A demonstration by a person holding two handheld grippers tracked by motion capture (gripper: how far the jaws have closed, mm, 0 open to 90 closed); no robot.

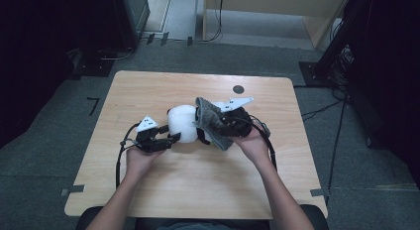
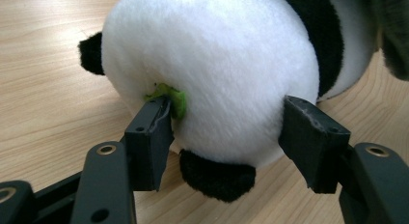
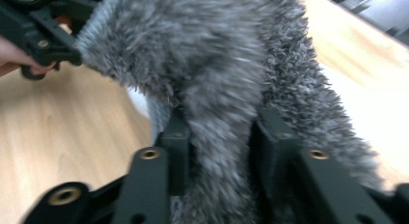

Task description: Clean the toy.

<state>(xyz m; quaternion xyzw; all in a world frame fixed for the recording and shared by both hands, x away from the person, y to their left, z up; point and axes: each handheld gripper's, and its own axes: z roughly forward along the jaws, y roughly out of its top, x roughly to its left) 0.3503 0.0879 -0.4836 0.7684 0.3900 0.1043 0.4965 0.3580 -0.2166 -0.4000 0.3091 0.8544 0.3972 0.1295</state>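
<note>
Light wood table [image 1: 198, 190], person seated at the near edge, 1 gripper in each hand.

Plush panda [image 1: 182, 123] lies near the table's middle, white body toward the left hand, black limbs poking out at its edges. In the left gripper view its round white rump [image 2: 212, 79] bulges between the 2 jaws, with a black paw [image 2: 217, 178] below and a small green tag [image 2: 172, 99] on the fur.

Left gripper [image 1: 166, 141]: jaws about half spread, straddling the panda's rear. One jaw touches the fur right at the green tag, the other sits against the far flank. Cannot tell whether they squeeze or merely rest on it.

Right gripper [image 1: 218, 122]: a fuzzy grey cloth [image 1: 210, 122] is draped over the panda's right end and over the gripper's front. In the right gripper view a thick fold of this grey pile [image 3: 217, 137] runs between the 2 jaws, which stand partly apart with the fold filling the gap; both pads bear on it. The picture is blurred.

Small dark round spot [image 1: 238, 89] on the far part of the tabletop, well apart from the toy.
</note>
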